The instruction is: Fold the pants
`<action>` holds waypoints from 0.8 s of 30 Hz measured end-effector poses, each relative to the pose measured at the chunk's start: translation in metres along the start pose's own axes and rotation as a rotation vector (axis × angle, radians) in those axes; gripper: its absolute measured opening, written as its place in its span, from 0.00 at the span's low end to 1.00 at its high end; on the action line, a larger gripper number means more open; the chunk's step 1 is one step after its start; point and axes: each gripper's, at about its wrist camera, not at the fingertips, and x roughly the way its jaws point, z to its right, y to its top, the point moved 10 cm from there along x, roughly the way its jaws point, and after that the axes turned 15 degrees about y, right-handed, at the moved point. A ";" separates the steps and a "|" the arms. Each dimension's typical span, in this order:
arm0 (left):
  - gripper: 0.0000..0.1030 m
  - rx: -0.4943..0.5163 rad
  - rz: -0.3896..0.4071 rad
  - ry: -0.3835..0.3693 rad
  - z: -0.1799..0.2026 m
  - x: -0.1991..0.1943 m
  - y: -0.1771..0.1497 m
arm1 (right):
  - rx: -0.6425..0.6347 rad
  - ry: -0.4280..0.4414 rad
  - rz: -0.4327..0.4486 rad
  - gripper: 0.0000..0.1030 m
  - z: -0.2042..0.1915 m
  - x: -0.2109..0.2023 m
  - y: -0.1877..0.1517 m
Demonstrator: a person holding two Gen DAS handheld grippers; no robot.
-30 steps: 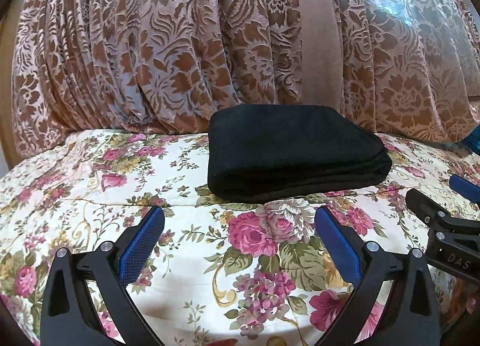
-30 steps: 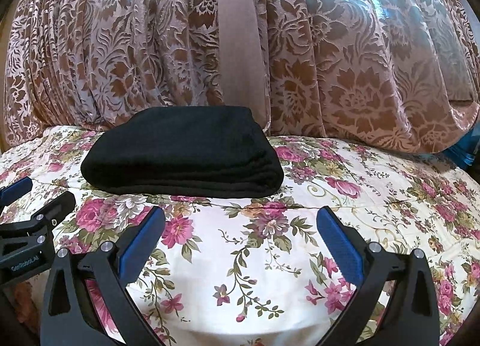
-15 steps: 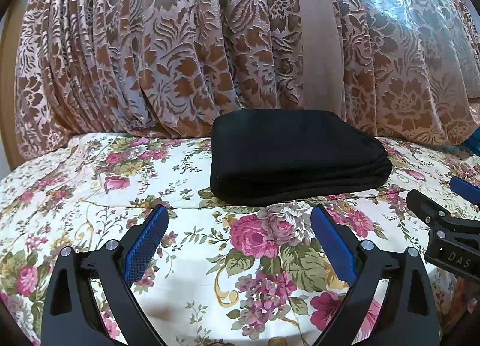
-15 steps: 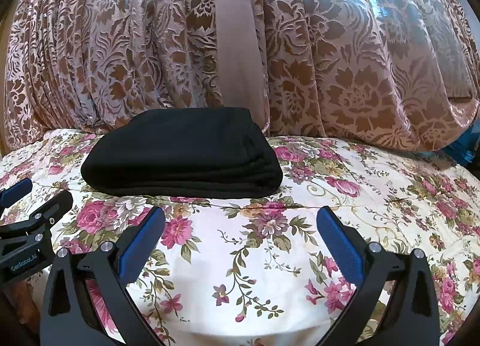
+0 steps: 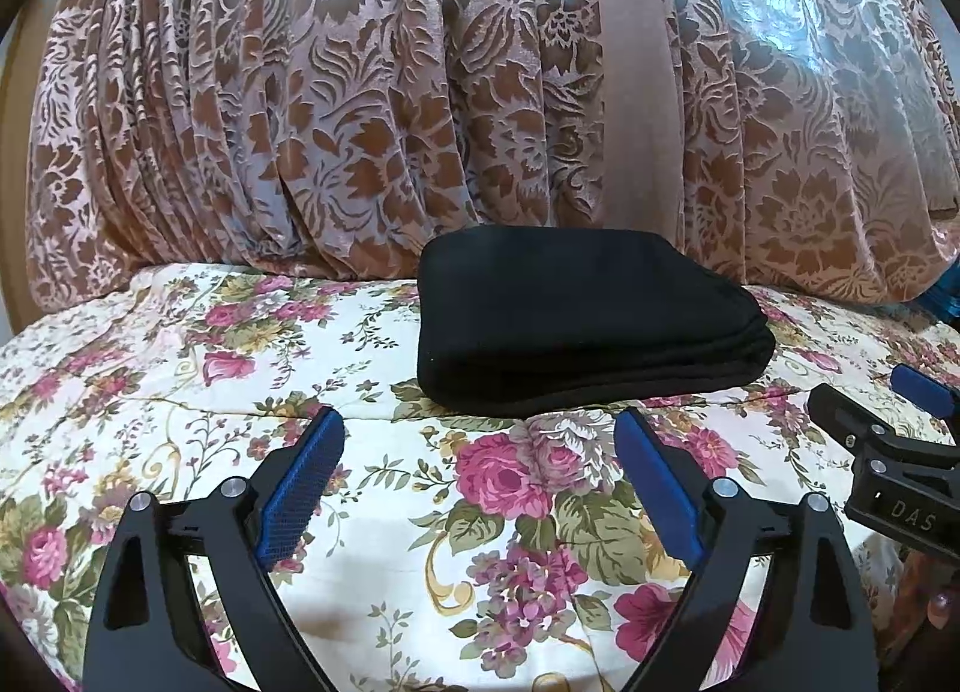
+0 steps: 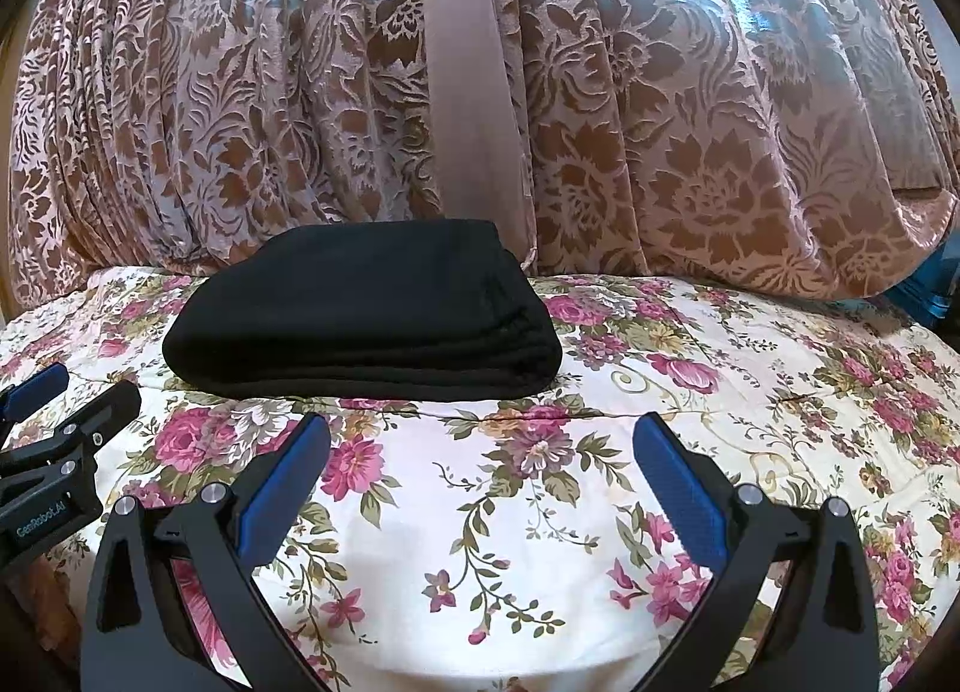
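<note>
Listing black folded pants point(image 5: 576, 326), stacked on the floral bedspread point(image 5: 180, 392) beside the curtain point(image 5: 300, 122); we are holding the left gripper point(image 5: 477, 452), just narrowing, and the right gripper point(image 6: 480, 455) wide, empty. Risk: nudging topples layers.

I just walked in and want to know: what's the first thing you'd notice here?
Probably the black pants, folded into a neat thick stack on the flowery bedspread, just in front of the big brown patterned curtain. Next come the two grippers with blue pads, the left gripper and the right gripper, both open with nothing between the pads, pointing at the pants.
</note>
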 end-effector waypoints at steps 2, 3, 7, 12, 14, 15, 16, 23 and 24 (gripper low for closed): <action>0.87 0.001 -0.003 0.002 0.000 0.000 0.000 | 0.000 0.001 0.001 0.98 0.000 0.000 0.000; 0.87 0.001 -0.003 0.002 0.000 0.000 0.000 | 0.000 0.001 0.002 0.98 0.000 0.000 0.000; 0.87 0.003 -0.004 0.003 0.001 0.001 -0.001 | 0.000 0.001 0.001 0.98 0.000 0.000 0.000; 0.87 0.000 -0.004 0.003 0.001 0.000 -0.001 | 0.002 0.002 0.003 0.98 0.001 -0.001 0.000; 0.87 0.001 -0.004 0.004 0.001 0.001 -0.001 | 0.004 0.002 0.001 0.98 0.001 -0.001 0.000; 0.87 0.002 -0.004 0.003 0.001 0.001 -0.001 | 0.005 0.002 0.000 0.98 0.001 -0.001 0.000; 0.87 0.002 -0.004 0.003 0.001 0.001 -0.001 | 0.005 0.002 0.001 0.98 0.001 -0.001 0.000; 0.87 0.002 -0.005 0.003 0.001 0.001 -0.001 | 0.006 0.001 0.002 0.98 0.002 -0.001 0.000; 0.87 0.002 -0.004 0.003 0.001 0.000 0.000 | 0.006 0.001 0.002 0.98 0.002 -0.001 0.000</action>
